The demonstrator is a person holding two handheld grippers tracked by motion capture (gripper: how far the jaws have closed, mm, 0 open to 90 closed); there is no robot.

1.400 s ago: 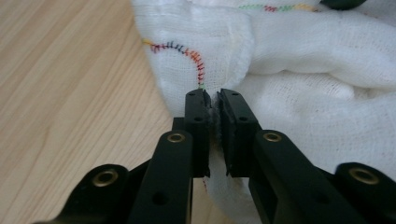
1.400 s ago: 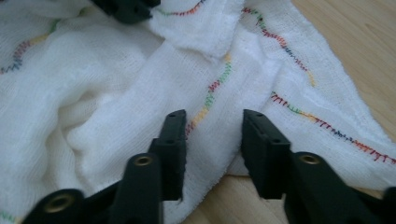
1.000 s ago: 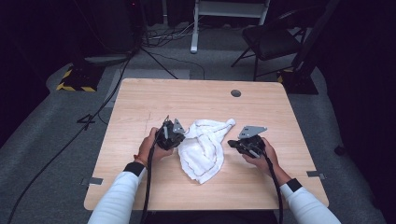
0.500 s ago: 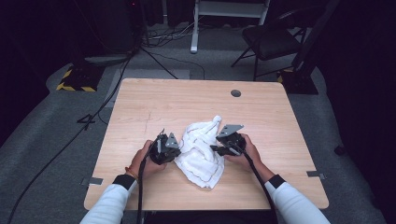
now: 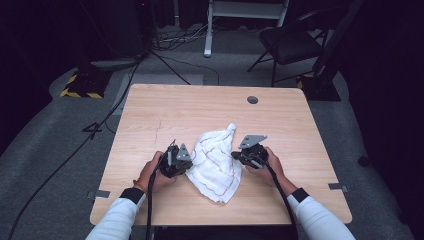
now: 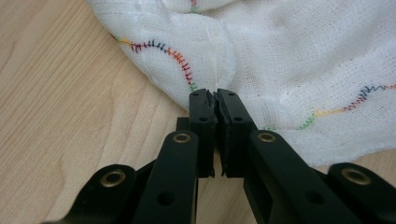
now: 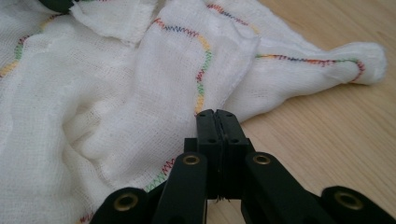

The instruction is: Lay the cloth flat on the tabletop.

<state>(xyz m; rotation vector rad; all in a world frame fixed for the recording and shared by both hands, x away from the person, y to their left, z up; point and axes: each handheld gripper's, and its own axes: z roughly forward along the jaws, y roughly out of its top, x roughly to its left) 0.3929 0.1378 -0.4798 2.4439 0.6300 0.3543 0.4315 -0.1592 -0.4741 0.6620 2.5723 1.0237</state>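
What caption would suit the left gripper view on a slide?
Black tongs pinched shut on the rainbow-stitched hem of a white cloth on a wooden table.

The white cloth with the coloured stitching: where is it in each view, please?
High view: white cloth lies at table centre, between both claws.
Left gripper view: cloth covers the upper right.
Right gripper view: cloth covers the left and top.
Shared landmark: the coloured stitched hem.

My work sits on a light wood surface (image 5: 165, 115) with a small dark round hole (image 5: 252, 100) near its far edge. Past it I see a grey floor (image 5: 65, 150), a black chair (image 5: 290, 45), a yellow-and-black striped block (image 5: 80, 90) and white frame legs (image 5: 207, 30).
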